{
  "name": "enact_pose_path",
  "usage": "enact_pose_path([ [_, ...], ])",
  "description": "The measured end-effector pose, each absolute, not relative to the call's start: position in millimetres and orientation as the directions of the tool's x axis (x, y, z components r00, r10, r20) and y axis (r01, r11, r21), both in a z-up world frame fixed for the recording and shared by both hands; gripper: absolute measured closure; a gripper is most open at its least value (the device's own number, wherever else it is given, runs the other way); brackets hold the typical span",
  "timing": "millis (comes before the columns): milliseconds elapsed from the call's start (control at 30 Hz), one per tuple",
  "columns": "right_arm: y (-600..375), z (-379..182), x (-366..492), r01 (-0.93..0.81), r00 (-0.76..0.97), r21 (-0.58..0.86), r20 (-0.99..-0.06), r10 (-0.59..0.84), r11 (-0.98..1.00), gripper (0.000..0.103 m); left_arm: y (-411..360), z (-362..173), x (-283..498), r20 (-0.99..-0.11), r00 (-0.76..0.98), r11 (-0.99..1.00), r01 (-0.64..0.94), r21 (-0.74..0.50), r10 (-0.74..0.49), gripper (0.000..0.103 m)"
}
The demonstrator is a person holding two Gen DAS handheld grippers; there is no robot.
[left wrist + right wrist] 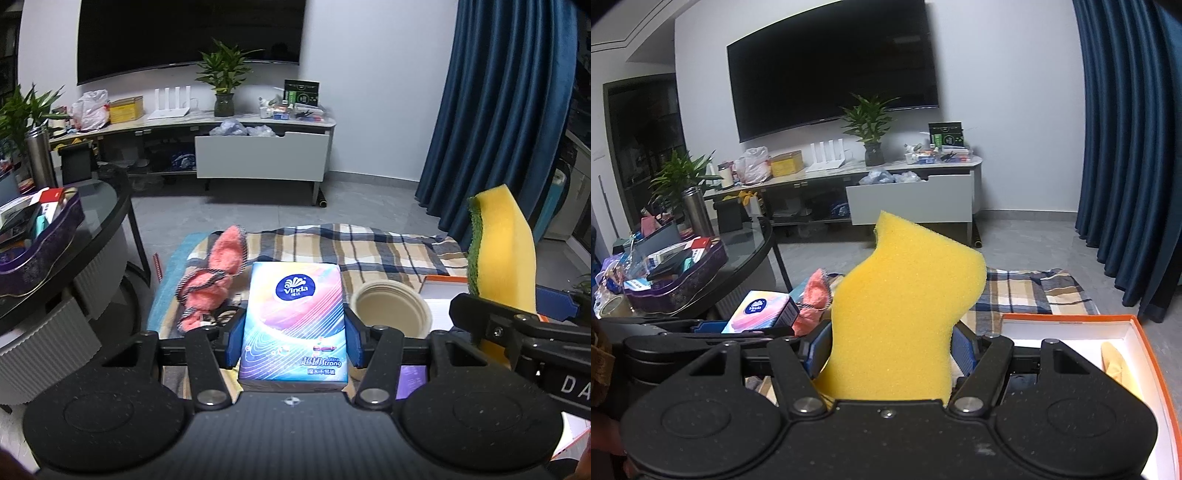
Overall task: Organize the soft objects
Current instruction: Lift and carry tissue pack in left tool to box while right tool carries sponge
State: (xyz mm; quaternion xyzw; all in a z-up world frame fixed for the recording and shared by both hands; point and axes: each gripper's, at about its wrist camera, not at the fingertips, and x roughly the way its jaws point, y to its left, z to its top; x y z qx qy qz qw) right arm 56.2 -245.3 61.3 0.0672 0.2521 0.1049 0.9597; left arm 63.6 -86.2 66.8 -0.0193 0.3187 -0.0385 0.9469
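Porous foam sponge (901, 314), glossy tissue pack (293, 325)

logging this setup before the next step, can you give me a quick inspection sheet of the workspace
surface: plaid cloth spread low by the grey tile floor.
job's things: Vinda tissue pack and yellow sponge both held up; pink fuzzy slippers on the cloth; orange-rimmed box open at right, something yellow inside.
clutter: stack of paper bowls beside the box.
grippers: left gripper shut on the tissue pack; right gripper shut on the sponge.
cables: nothing seen.
surroundings: glass table with a purple tin, TV, TV stand with open drawer, blue curtain.
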Motion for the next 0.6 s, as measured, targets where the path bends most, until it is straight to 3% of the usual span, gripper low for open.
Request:
enact_pose_path([
  [600, -284.8, 57.2, 54.0, -0.093, 0.865, 0.207, -0.468, 0.182, 0.974, 0.024, -122.5, 64.4, 67.3, -0.606, 0.784, 0.990, 0.132, -0.052, -0.136, 0.050],
])
